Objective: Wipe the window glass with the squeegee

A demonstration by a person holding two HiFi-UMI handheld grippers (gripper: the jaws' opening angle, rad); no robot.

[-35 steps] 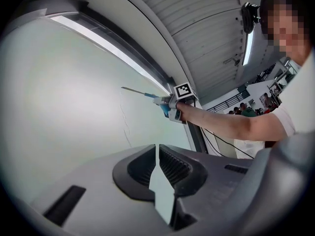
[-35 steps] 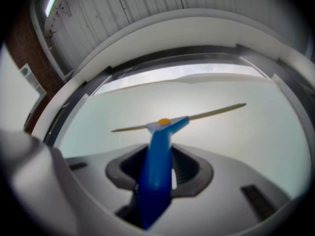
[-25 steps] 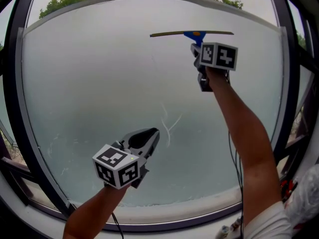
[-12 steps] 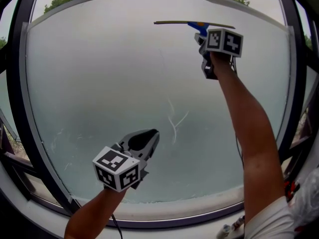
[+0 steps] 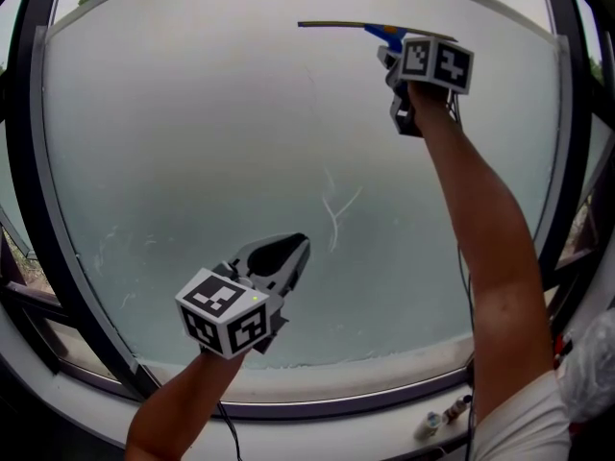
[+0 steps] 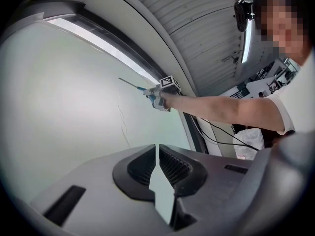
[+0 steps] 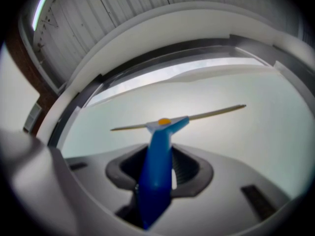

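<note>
A squeegee [image 5: 373, 27] with a blue handle and a long thin blade lies against the window glass [image 5: 192, 142] near the pane's top. My right gripper [image 5: 392, 54] is shut on the handle, with the arm reaching up from the lower right. In the right gripper view the blue handle [image 7: 158, 156] runs up between the jaws to the blade [image 7: 206, 114], which lies across the glass. My left gripper [image 5: 291, 250] hangs low at the centre-left, short of the glass, shut and empty. Its own view shows the jaws [image 6: 156, 149] nearly together, with the squeegee [image 6: 132, 85] far off.
A dark window frame [image 5: 34, 161] rings the pane, with a white sill [image 5: 317, 392] below. Pale streaks [image 5: 336, 214] mark the middle of the glass. Small bottles [image 5: 440, 419] and a white bag [image 5: 591, 373] sit at the lower right. A cable [image 5: 463, 286] hangs beside my right arm.
The squeegee and right gripper have edged up toward the top of the pane. The left gripper has sunk a little against the glass. The head view has shifted slightly.
</note>
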